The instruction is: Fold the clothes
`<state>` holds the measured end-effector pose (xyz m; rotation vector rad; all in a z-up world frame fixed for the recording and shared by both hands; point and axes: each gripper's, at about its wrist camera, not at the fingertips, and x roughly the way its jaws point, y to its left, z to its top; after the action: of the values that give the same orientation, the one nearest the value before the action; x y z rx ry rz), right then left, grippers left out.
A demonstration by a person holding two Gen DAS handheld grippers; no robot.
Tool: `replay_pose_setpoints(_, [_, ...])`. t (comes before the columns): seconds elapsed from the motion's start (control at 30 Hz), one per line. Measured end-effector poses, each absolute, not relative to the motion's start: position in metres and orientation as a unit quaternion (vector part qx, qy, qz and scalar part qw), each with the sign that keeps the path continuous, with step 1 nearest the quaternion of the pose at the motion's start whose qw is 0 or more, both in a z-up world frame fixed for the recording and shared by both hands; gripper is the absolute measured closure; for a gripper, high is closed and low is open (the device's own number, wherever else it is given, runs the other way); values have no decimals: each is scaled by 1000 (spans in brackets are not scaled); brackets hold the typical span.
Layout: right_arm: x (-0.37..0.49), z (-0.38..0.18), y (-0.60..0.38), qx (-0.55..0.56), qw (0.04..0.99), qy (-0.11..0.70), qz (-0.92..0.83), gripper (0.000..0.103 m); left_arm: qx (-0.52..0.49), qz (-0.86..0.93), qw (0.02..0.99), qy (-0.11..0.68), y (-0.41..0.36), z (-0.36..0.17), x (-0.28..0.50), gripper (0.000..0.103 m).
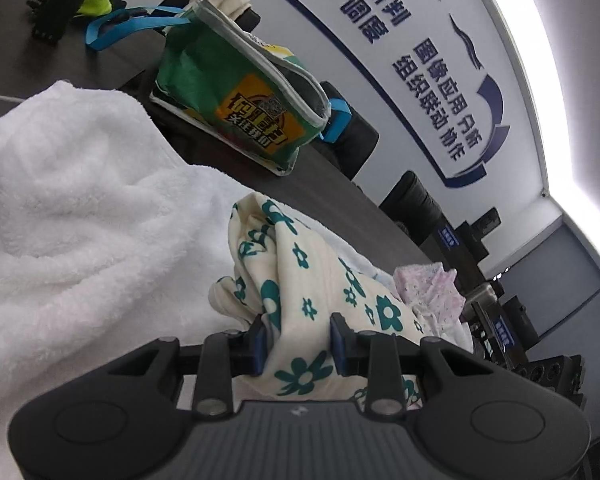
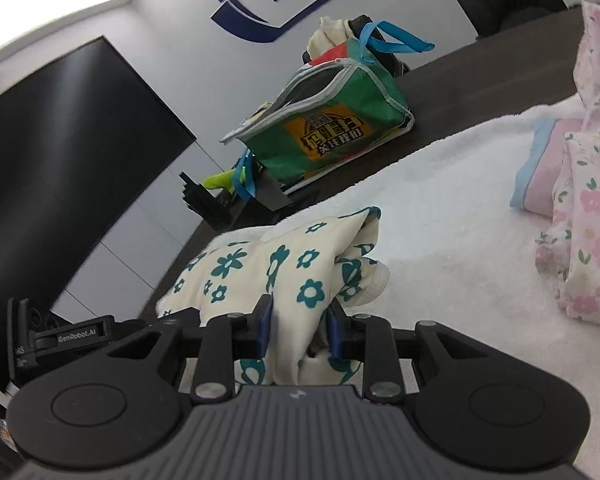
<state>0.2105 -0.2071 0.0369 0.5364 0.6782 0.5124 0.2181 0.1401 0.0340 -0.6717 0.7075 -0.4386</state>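
Note:
A cream garment with teal flowers (image 1: 300, 280) lies bunched on a white towel (image 1: 68, 208). My left gripper (image 1: 299, 340) is shut on a fold of this garment, the cloth pinched between its blue pads (image 1: 259, 346). In the right wrist view the same cream garment (image 2: 276, 268) rests on the white towel (image 2: 440, 208), and my right gripper (image 2: 300, 328) is shut on another part of it. The other gripper (image 2: 60, 336) shows at the left edge of the right wrist view.
A green bag with blue straps (image 1: 236, 96) stands on the dark table (image 1: 324, 176), also in the right wrist view (image 2: 324, 124). Pink floral clothes (image 2: 580, 200) lie on the towel at right, also in the left wrist view (image 1: 428, 284). Black chairs (image 1: 412, 200) line the table's far edge.

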Motion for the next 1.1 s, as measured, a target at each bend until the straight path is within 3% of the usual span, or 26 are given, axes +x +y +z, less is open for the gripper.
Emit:
replay_pose_setpoints(0.2, [219, 33, -197, 243, 878, 329, 248, 76, -302, -191, 872, 335, 147, 26, 218, 72])
replay_pose_setpoints(0.3, [225, 22, -185, 218, 875, 355, 245, 74, -269, -176, 882, 343, 144, 10, 216, 62])
replay_pose_setpoints(0.33, [227, 16, -182, 211, 875, 366, 237, 67, -258, -169, 889, 338, 143, 11, 214, 52])
replay_pose_setpoints(0.37, [226, 15, -181, 199, 880, 365, 229, 53, -247, -159, 899, 325, 143, 19, 210, 48])
replay_pose_setpoints(0.43, [222, 16, -180, 174, 894, 354, 212, 40, -224, -139, 917, 298, 143, 35, 202, 51])
replay_pose_setpoints(0.5, [214, 32, -178, 144, 916, 319, 196, 39, -201, -119, 934, 271, 143, 51, 194, 56])
replay_pose_setpoints(0.57, [205, 49, -177, 114, 936, 279, 180, 46, -164, -103, 953, 234, 133, 72, 184, 67])
replay_pose_setpoints(0.6, [201, 58, -176, 98, 945, 259, 172, 52, -144, -95, 961, 214, 127, 83, 179, 68])
replay_pose_setpoints(0.67, [201, 69, -165, 70, 954, 240, 168, 76, -130, -94, 963, 217, 114, 93, 185, 81])
replay_pose_setpoints(0.73, [208, 70, -152, 59, 952, 242, 179, 85, -103, -97, 961, 237, 95, 85, 199, 88])
replay_pose_setpoints(0.93, [229, 34, -109, -3, 947, 272, 173, 85, -72, -85, 959, 261, 74, 18, 207, 93])
replay_pose_setpoints(1.1, [234, 23, -108, -20, 949, 265, 167, 85, -102, -92, 954, 266, 92, 24, 204, 91])
